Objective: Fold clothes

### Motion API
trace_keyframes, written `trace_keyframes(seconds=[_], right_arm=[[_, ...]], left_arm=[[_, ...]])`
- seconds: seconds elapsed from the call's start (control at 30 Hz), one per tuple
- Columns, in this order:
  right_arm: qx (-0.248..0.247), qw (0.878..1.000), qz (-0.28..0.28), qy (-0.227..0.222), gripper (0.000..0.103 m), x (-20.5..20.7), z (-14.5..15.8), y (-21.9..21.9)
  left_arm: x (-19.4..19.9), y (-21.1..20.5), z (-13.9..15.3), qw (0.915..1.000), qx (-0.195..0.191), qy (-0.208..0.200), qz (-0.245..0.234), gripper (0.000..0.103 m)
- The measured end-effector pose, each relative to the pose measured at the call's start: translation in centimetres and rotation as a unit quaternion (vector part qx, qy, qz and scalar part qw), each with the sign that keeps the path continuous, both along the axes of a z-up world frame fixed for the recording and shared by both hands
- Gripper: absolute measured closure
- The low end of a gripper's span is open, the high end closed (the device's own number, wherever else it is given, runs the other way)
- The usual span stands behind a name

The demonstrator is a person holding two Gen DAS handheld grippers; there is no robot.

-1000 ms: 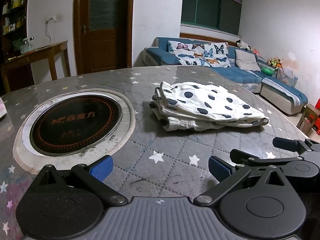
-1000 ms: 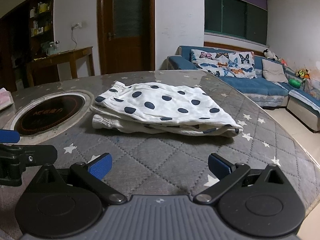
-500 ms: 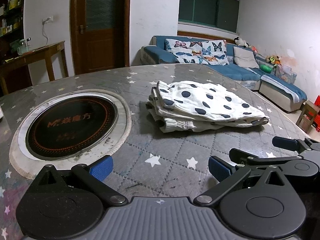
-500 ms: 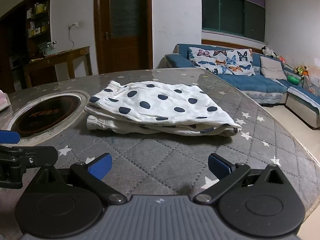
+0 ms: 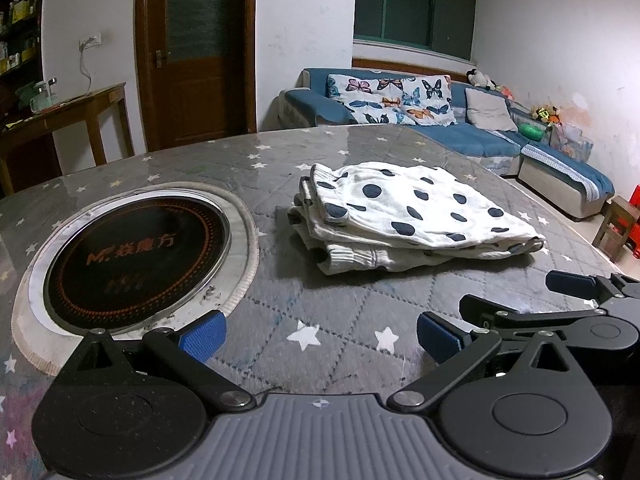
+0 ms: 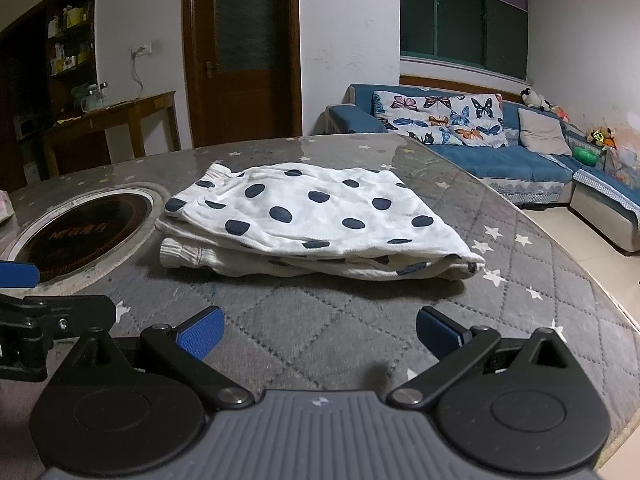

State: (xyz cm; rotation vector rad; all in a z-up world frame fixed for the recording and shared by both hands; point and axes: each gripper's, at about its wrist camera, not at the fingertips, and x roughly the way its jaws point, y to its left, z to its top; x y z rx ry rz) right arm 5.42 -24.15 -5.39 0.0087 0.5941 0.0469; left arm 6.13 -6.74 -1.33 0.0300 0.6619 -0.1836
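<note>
A white garment with dark polka dots lies folded in a flat stack on the grey star-patterned table; it also shows in the right wrist view. My left gripper is open and empty, low over the table, in front of the garment and to its left. My right gripper is open and empty, just in front of the stack. Each gripper shows at the edge of the other's view.
A round black induction hob is set into the table left of the garment. The table's curved edge runs on the right. Beyond it stand a blue sofa, a wooden side table and a door.
Both grippers have moved slightly, shifting the view a little; the garment lies still and both grippers stay open.
</note>
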Motion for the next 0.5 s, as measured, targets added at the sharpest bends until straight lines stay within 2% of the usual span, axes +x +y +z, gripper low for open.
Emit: trace_keyframes(seconds=[0.5], right_arm=[[0.004, 1.000, -0.001, 0.004, 0.000, 1.1, -0.2, -0.2]], left_arm=[[1.1, -0.6, -0.1, 1.0000, 0.004, 0.002, -0.007, 0.000]])
